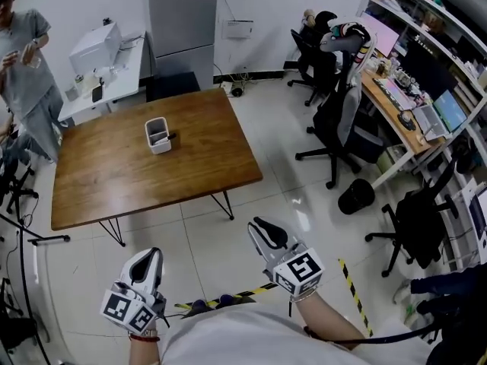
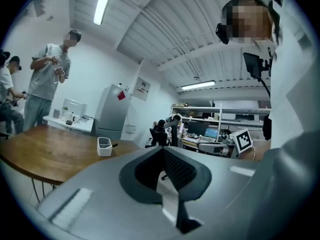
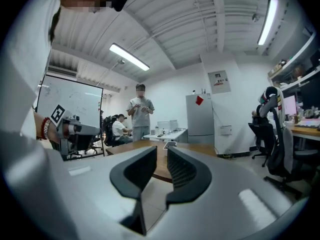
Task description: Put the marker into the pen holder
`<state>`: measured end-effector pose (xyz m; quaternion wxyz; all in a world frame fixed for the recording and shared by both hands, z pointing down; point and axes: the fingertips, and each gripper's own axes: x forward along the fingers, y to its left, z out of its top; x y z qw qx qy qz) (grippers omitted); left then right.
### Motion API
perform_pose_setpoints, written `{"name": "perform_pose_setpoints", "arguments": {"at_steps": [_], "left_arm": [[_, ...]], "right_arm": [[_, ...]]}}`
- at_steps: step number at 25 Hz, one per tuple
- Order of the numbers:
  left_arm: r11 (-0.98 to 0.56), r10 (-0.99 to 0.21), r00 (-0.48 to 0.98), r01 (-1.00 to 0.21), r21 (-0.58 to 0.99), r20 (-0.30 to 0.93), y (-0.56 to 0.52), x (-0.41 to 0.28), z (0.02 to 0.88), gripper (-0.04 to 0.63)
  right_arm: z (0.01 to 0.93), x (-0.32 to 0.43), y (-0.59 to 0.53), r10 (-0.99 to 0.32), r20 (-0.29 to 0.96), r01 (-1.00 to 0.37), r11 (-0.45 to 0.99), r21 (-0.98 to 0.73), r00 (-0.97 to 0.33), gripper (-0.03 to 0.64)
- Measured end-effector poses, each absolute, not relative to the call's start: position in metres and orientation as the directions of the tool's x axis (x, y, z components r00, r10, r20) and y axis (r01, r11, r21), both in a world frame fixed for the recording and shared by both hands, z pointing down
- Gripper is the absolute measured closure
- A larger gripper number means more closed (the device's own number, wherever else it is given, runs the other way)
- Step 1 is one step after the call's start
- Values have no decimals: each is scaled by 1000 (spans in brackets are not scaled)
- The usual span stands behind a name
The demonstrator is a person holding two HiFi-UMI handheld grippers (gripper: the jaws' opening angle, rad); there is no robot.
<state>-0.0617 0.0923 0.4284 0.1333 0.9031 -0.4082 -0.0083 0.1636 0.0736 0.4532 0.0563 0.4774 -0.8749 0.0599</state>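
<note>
Looking down, I have both grippers low and close to the body, over the tiled floor [image 1: 228, 242] and well short of the table [image 1: 114, 181]. My left gripper [image 1: 154, 252] has its jaws together at the tips, with nothing between them; its own view shows the pads meeting. My right gripper [image 1: 259, 223] stands with a narrow gap between its jaws, and that gap is empty: through it I see only the table edge. A strip of yellow-and-black tape [image 1: 350, 280] runs across the floor by my right gripper.

Further out on the table stands the white holder [image 1: 157, 135], upright, near the middle. The marker [image 1: 172, 136] lies flat on the wood just beside the holder's right side, outside it; whether they touch I cannot tell.

Beyond the table a person [image 1: 27, 67] stands at the far left, a grey fridge [image 1: 181, 21] stands against the back wall, and chairs [image 1: 338, 120] crowd a desk to the right.
</note>
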Motion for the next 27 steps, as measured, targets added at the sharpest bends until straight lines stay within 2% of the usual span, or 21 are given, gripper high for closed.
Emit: {"name": "perform_pose_setpoints", "arguments": {"at_steps": [6,12,16,27], "left_arm": [[-694,-697,716,-687,216,40,93,-46,400,598],[-578,-790,612,-764,287,35,97,-117,398,598],[-572,-796,604,-773,276,43,103,-135,400,598],[-527,-810,580,-781,335,79,130,-163,426,598]], "right_arm": [[442,139,69,-816,138,-828,557,-71,-561,572],[438,74,68,-749,148,-762,646,-53,-646,574],[435,48,67,-732,152,-745,665,-53,-664,572],[450,44,89,-745,196,-767,638,-70,-638,574]]}}
